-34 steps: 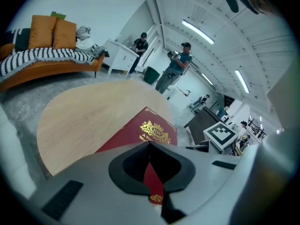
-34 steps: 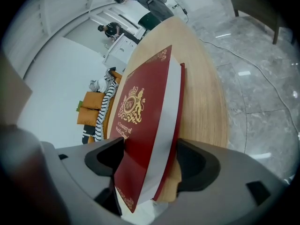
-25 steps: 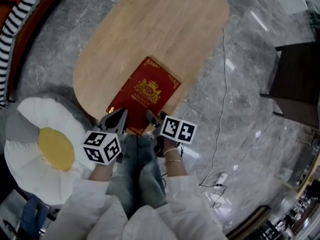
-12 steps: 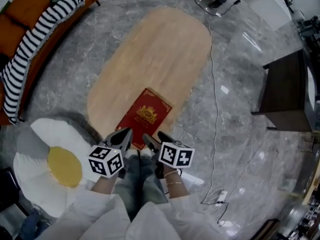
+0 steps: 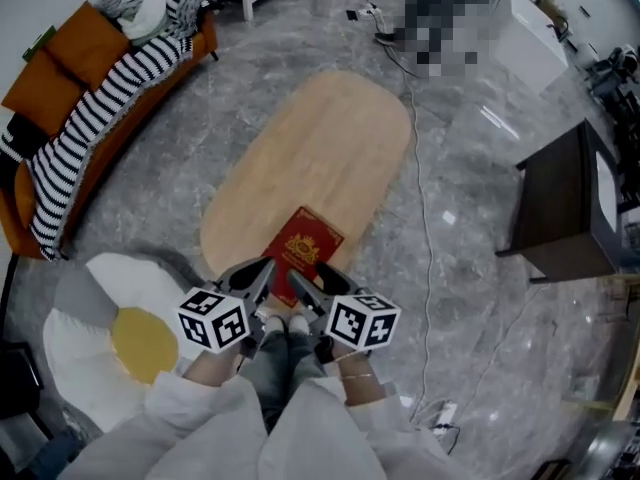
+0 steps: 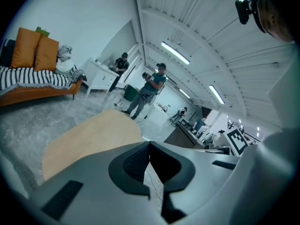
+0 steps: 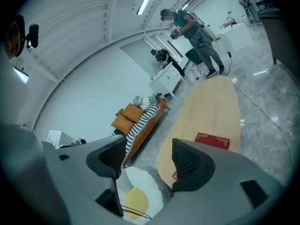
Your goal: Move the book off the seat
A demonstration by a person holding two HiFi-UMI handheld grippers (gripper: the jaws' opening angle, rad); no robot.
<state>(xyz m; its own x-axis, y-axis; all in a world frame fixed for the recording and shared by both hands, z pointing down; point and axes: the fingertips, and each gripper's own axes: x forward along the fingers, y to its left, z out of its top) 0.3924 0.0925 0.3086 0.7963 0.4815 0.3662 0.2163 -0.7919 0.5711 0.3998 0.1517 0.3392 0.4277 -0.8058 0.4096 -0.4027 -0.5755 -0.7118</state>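
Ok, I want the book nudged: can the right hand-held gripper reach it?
Probably yes: the red book lies uncovered on the table just ahead of the right hand-held gripper, whose empty jaws, though just closing slightly, stand apart.

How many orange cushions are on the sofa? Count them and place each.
2. One orange cushion leans at the sofa's far end beside the heaped clothes; the other sits next to it, by the striped blanket. None seems hidden.
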